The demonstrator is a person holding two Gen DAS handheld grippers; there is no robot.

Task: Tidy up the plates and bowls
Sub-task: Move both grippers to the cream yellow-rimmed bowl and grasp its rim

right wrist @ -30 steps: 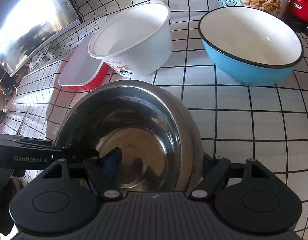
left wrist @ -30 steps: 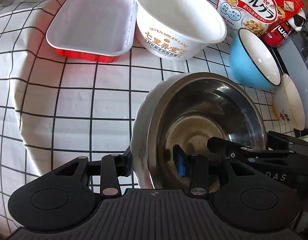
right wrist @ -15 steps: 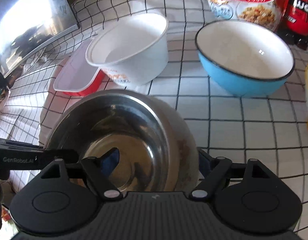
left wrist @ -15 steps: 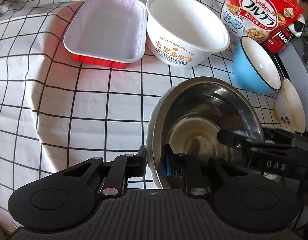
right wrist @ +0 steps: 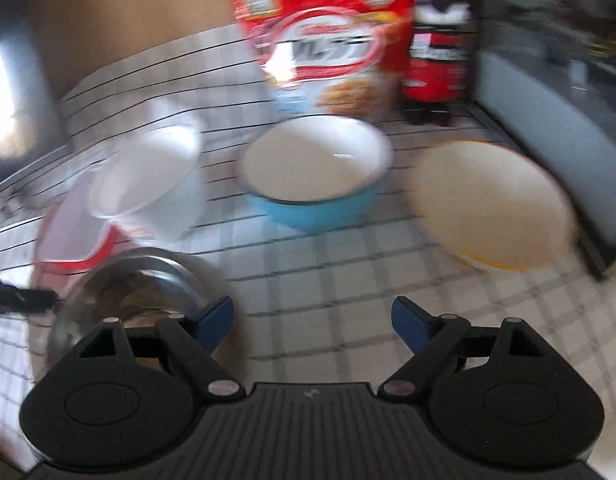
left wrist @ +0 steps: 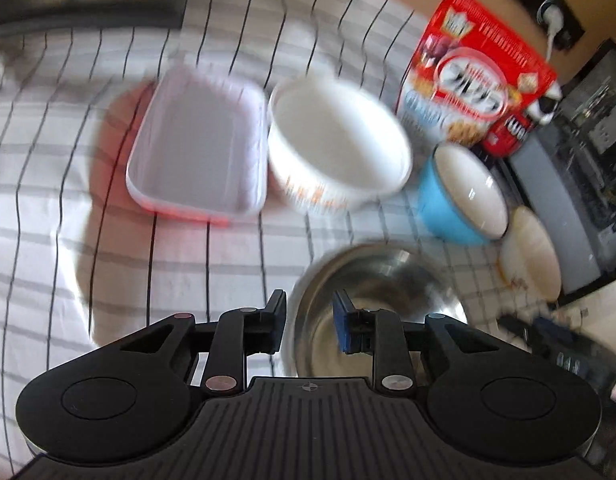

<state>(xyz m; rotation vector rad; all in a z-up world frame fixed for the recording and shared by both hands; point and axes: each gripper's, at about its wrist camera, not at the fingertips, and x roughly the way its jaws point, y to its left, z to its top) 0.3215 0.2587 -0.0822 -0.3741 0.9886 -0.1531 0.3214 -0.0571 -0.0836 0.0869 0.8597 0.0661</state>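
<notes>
Steel bowl [left wrist: 371, 280], where now?

Down on the checked bench [left wrist: 108, 264], near side, right of middle. Nearer than the blue bowl [left wrist: 439, 208] and the white tub [left wrist: 339, 148], and apart from both.

Held by anything?

Seemingly not. Left tool [left wrist: 309, 326]: narrow, with jaws just opened a little further, the near-left rim between them but a gap at each pad, so no grip. Right tool [right wrist: 311, 320]: wide, likewise just opened further, with nothing between but bare bench, and the bowl off to its left, close beside the left finger.

So which step?

Letting go after setting down, by the look of it. No stacking begun yet.

Which way up? Any long axis?

Mouth up, base on the cloth. Roughly level, though too blurred to rule out a slight tilt. Round, so no long axis, and no side better than another for a rim pinch.

Next move?

Probably fetching another vessel to nest: blue bowl or cream bowl [right wrist: 491, 216], both beyond the right tool. Calls for drawing the left tool off the rim without dragging it, then pinching one wall, lifting, and lowering centred.

Red tray [left wrist: 200, 152]?

Far left, touching or just beside the tub; cannot tell which.
</notes>
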